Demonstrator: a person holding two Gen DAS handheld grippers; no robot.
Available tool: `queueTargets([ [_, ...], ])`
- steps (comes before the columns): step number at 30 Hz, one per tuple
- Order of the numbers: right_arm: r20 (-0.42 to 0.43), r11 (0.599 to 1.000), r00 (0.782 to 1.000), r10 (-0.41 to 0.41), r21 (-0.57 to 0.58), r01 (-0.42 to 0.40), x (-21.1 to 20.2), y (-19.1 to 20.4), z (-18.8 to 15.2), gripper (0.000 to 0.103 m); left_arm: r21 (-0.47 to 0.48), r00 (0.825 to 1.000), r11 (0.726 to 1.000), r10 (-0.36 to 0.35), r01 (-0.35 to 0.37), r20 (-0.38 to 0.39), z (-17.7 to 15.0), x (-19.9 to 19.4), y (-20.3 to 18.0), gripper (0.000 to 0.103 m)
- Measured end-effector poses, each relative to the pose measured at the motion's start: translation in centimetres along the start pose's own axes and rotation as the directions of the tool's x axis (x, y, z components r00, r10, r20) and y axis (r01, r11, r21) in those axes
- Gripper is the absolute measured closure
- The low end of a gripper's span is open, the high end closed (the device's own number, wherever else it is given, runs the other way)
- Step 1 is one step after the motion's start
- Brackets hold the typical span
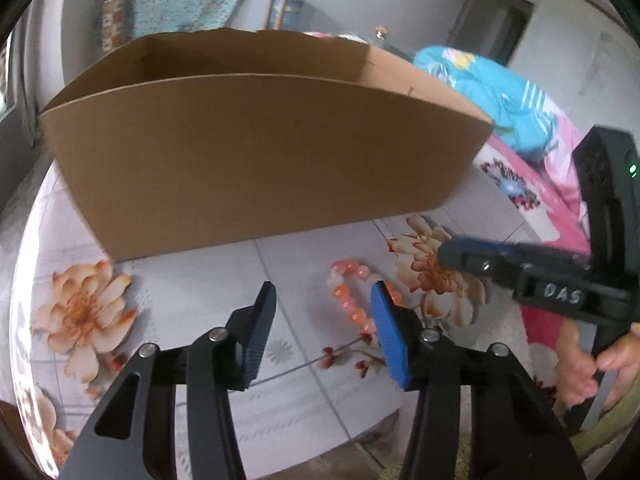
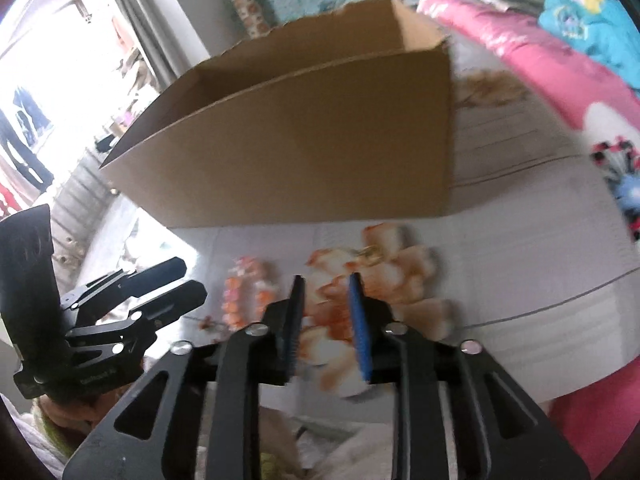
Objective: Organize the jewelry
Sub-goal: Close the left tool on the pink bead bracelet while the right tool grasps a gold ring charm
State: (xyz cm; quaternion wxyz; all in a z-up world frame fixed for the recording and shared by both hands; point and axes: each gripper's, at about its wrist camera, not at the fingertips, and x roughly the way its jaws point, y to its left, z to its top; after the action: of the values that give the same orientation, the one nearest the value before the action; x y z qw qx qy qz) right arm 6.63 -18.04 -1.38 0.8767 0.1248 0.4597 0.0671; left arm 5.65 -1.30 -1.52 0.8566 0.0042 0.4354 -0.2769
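Up close, the left gripper (image 1: 322, 322) hangs over a flower-printed table (image 1: 208, 292) with its blue pads (image 1: 390, 336) set a moderate way apart and nothing pressed between them. A bracelet of orange and pink beads (image 1: 352, 292) lies on the table just beyond the tips, toward one o'clock, its near end hidden behind the right-hand pad. Behind it, at twelve o'clock, stands an open brown cardboard box (image 1: 256, 160). The right gripper (image 1: 452, 258) comes in from three o'clock, a hand (image 1: 600, 364) on its handle, its tip over a printed flower beside the bracelet. From the right wrist view, that gripper (image 2: 324, 320) has its pads narrowly apart and empty, with the bracelet (image 2: 250, 294) at ten o'clock and the left gripper (image 2: 176, 288) at nine. A small gold-coloured piece (image 2: 370, 255) lies at one o'clock, too blurred to identify.
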Motion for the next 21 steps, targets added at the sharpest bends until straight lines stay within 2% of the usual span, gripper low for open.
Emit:
queueTargets([
  [7, 0.026, 0.995, 0.998, -0.049, -0.091, 0.051, 0.5, -0.9, 0.5, 0.075, 0.109, 0.994, 0.991, 0.086, -0.079, -0.062, 0.6, 2.7, -1.7, 0.058],
  [10, 0.030, 0.990, 0.998, -0.055, -0.126, 0.058, 0.7, -1.6, 0.9, 0.075, 0.145, 0.992, 0.984, 0.117, -0.108, -0.057, 0.7, 2.9, -2.1, 0.060],
  [14, 0.035, 0.981, 0.997, -0.062, -0.184, 0.067, 1.2, -1.0, 0.5, 0.075, 0.189, 0.986, 0.970, 0.162, -0.149, -0.051, 0.8, 3.2, -2.6, 0.070],
  [21, 0.030, 0.956, 0.996, -0.088, -0.277, 0.093, 1.8, -0.4, 0.1, 0.082, 0.228, 0.987, 0.965, 0.148, -0.130, -0.060, 0.8, 3.4, -3.0, 0.083],
])
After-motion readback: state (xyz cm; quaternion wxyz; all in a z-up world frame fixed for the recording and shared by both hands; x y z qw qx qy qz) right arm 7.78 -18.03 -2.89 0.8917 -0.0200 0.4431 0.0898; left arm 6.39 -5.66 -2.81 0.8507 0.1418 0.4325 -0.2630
